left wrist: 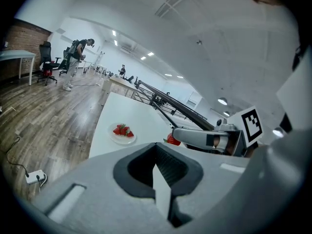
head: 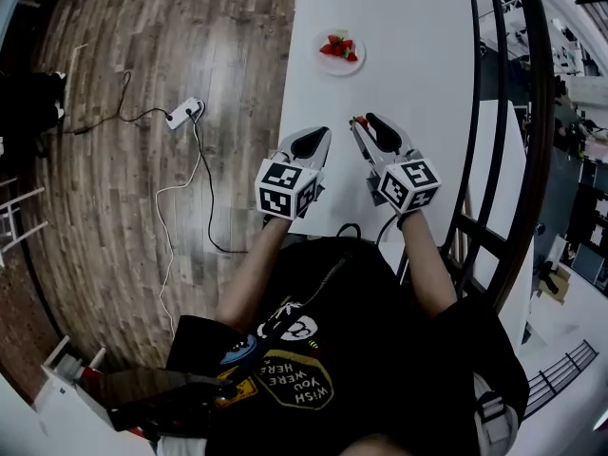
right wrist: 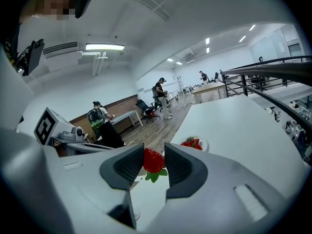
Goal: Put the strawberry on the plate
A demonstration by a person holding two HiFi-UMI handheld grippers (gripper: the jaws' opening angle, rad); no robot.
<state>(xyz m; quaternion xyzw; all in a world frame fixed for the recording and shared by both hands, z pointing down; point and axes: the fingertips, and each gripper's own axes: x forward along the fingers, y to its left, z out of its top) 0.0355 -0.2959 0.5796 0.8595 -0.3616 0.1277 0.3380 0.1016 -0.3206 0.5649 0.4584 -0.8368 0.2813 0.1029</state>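
Note:
A white plate [head: 339,64] with several strawberries on it sits at the far end of the white table [head: 408,55]; it also shows in the left gripper view [left wrist: 122,140] and the right gripper view [right wrist: 203,145]. My right gripper [head: 364,124] is shut on a red strawberry [right wrist: 153,161] with green leaves, held above the near part of the table. That strawberry [left wrist: 173,139] shows at the right gripper's tips in the left gripper view. My left gripper [head: 313,143] hovers just left of it, shut and holding nothing, pads [left wrist: 170,169] together.
The table's left edge drops to a wooden floor with a white power strip [head: 183,113] and trailing cables. A black railing [head: 478,112] runs along the table's right side. People stand far off in the room [left wrist: 77,57].

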